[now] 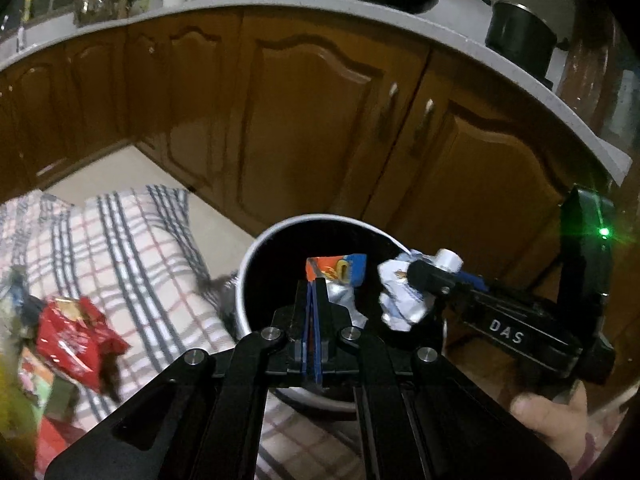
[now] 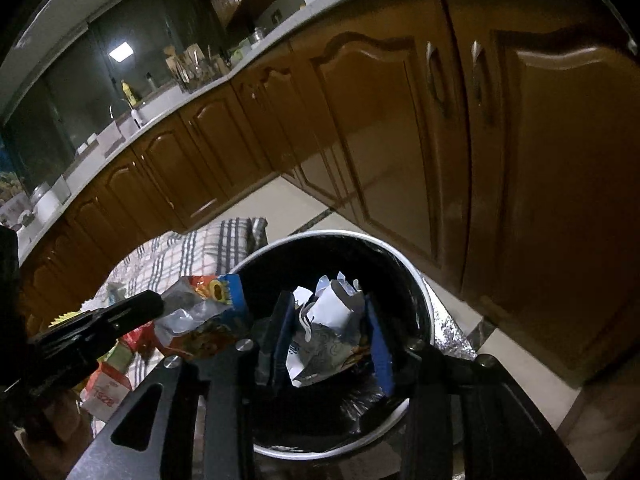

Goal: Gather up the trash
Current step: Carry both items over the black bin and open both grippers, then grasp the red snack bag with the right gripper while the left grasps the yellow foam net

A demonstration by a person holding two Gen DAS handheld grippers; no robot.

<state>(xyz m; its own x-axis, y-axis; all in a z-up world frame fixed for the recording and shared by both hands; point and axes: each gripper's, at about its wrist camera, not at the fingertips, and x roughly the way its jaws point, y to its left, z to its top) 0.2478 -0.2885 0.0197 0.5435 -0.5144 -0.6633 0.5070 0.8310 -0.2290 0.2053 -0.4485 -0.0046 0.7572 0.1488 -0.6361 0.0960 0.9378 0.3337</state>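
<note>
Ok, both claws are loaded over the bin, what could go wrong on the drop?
1. The left claw pinches only an edge of the snack wrapper, near the bin's rim; it could flutter out onto the checked cloth.
2. The crumpled paper sits wedged in the right claw and may cling when released.

Pale tiled floor [image 1: 120, 168] under a plaid cloth [image 1: 132, 248], red wrapper [image 1: 76, 336] atop, bin [image 1: 256, 264] alongside.

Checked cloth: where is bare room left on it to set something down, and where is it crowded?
The checked cloth lies bare across its middle and far end, between the red wrapper and the bin. The near-left corner is crowded with wrappers. Over the bin mouth both grippers hold trash: left gripper a blue-orange wrapper, right gripper crumpled white paper.
</note>
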